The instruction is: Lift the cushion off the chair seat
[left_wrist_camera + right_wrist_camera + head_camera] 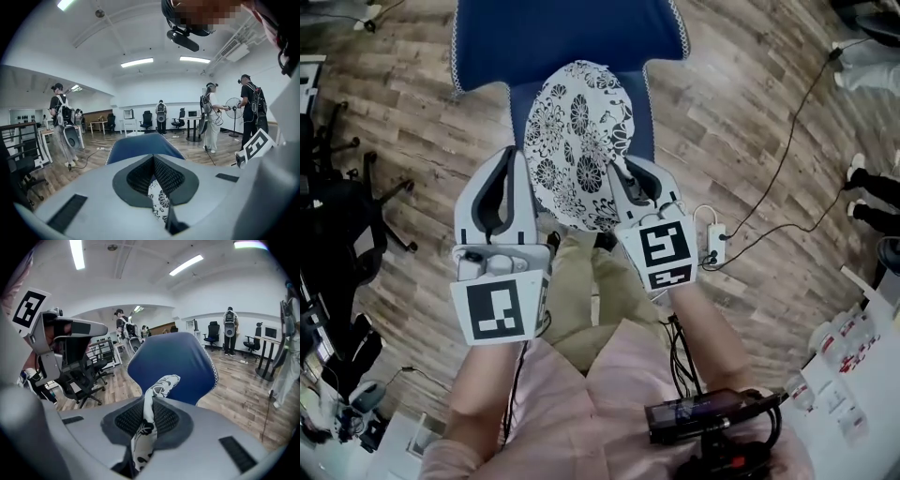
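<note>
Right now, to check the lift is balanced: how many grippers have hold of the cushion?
2. The left gripper pinches the cushion at its left edge; the right gripper pinches its right edge, fabric standing up between its jaws. Neither grip is hidden.

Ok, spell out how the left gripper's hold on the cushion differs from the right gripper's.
The left gripper shows only a small patch of the cushion low between its jaws; the right gripper pinches a fold that sticks out past its jaws. In the head view the left gripper sits at the cushion's left edge, the right gripper at its lower right edge. Both are shut on the floral fabric.
</note>
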`<state>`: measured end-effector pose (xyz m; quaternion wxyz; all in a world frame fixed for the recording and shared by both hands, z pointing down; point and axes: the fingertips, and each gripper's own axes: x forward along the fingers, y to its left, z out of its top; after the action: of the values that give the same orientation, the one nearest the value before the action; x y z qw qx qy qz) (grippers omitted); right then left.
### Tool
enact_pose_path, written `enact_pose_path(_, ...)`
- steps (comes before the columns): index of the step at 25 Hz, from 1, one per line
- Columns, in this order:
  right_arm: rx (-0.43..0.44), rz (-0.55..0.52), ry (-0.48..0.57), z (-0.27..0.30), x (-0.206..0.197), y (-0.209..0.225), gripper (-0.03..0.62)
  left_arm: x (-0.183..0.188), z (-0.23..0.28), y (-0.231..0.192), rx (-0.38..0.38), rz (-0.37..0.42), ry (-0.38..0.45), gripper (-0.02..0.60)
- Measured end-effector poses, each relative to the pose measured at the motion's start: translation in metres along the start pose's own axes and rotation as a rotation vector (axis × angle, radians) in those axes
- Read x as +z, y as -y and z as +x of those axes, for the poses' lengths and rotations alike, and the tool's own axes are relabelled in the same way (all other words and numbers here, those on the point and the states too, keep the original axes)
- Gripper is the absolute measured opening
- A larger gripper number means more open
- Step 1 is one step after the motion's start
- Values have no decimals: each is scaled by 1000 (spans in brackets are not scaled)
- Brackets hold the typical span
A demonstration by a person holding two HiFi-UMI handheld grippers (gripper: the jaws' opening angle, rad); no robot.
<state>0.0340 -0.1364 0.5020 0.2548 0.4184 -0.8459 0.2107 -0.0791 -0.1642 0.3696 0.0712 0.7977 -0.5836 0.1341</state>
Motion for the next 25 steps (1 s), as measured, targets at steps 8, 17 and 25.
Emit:
enact_pose_path(8,-32,-56,109,-60,70,-16,46,61,-44,-12,72,6,88,11)
enact_pose_path(17,-100,-96,262,-151,145,-29,44,134,-94,10,44,30,211,11)
enact_pose_path(25,-162,-169,463,-228,223,-30,44,220,-134,43,14,58,374,11)
